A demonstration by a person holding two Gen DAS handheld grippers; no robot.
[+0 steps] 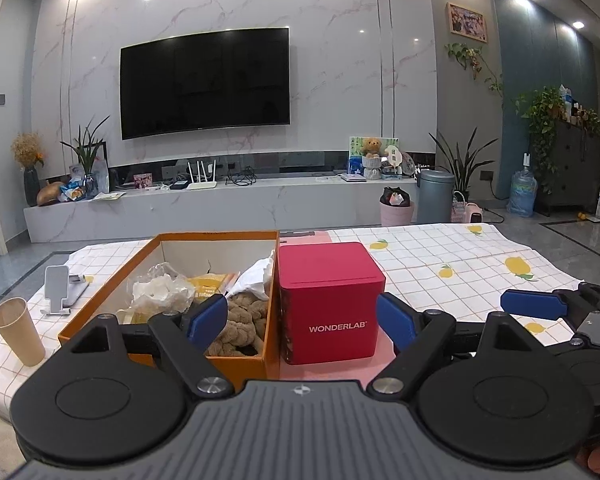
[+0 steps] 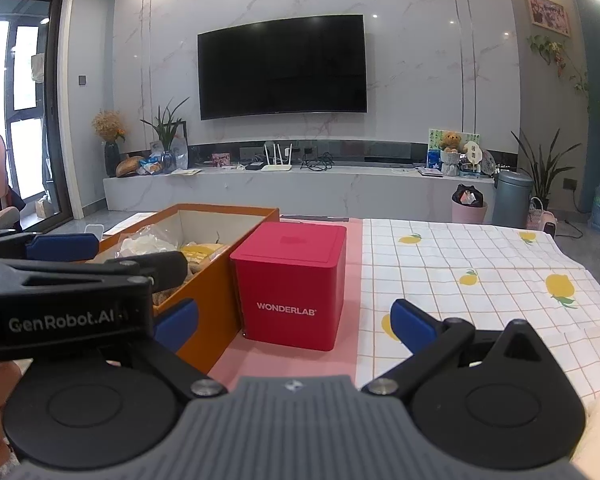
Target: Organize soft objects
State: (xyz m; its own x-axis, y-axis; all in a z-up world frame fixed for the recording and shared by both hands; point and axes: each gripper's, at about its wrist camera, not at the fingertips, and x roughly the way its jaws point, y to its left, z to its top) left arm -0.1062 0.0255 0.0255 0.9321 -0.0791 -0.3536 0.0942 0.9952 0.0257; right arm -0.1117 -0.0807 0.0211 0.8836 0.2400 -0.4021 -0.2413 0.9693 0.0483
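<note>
Orange cardboard was what I saw first: the open box sat left of centre in my left wrist view, holding a brown knotted plush at its near end, crumpled clear plastic bags behind that, a yellow packet deeper in, and something white against the right wall. A red cube marked WONDERLAB stood just beside the box's right wall, on a pink strip of the table, whose cloth was checked and printed with lemons.

My left hand-held gripper had its blue pads wide apart and gripped nothing; the left pad lay in front of the plush, the right pad in front of the cube's near right edge. I could not tell whether either touched.

In the right wrist view my right hand-held gripper was likewise spread apart and empty, with the cube framed between its pads and the box at left centre. The left tool crossed the left side of that frame.

At the lower left of the left view a tan cup stood upright near a white phone stand. A dark TV filled the wall behind.
</note>
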